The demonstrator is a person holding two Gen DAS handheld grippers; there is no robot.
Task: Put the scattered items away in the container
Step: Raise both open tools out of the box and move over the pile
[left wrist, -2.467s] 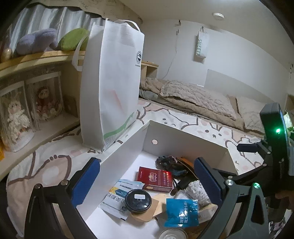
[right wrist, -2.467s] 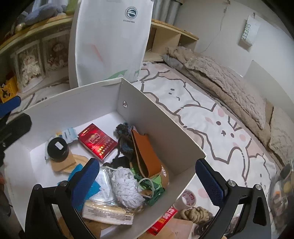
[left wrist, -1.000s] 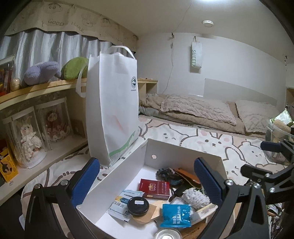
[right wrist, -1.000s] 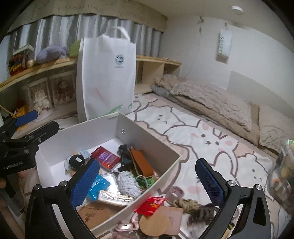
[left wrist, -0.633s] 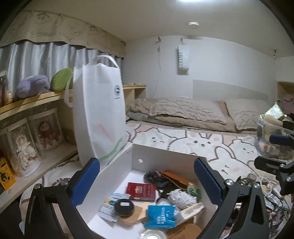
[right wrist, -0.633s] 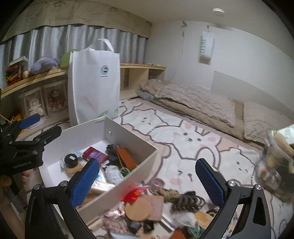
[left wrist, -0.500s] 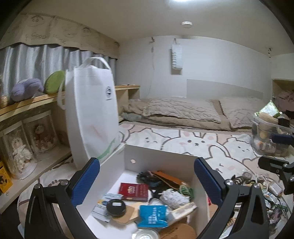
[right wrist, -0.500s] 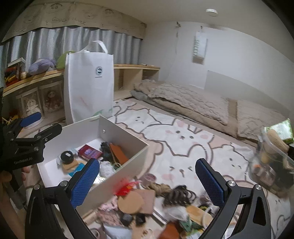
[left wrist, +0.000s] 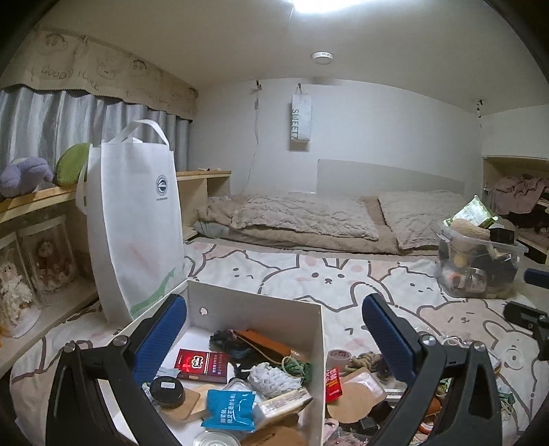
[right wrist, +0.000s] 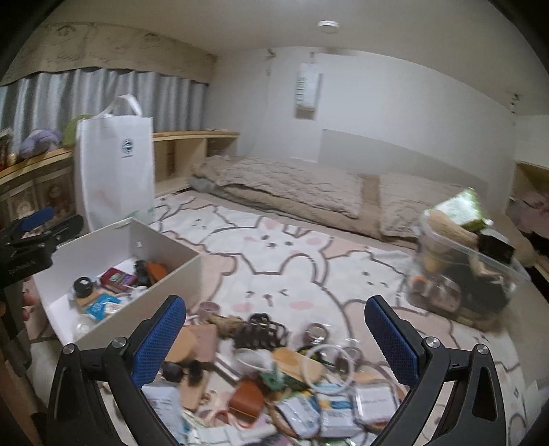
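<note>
Bright ceiling light (left wrist: 310,5) glares overhead; right wrist view seems motion-blurred, edges fisheye-bent.

White box (left wrist: 260,308): matt, smooth board walls, looks like card
Tote bag (left wrist: 133,219): white non-woven cloth, matt, soft creases
Left gripper (left wrist: 274,329): fingers (left wrist: 161,332) blue, ribbed rubbery pads; frame black matt plastic with bright metal screws
Red pack (left wrist: 202,365): glossy printed card
Blue sachet (left wrist: 230,410): shiny foil-like film
Round tin (left wrist: 167,391): black, semi-gloss lid
Blanket (left wrist: 302,223): beige, plush, rough-textured
Sheet (left wrist: 326,278): smooth printed cloth
Clear bin (right wrist: 470,274): glossy transparent plastic
Shelf (left wrist: 41,200): pale wood, matt
</note>
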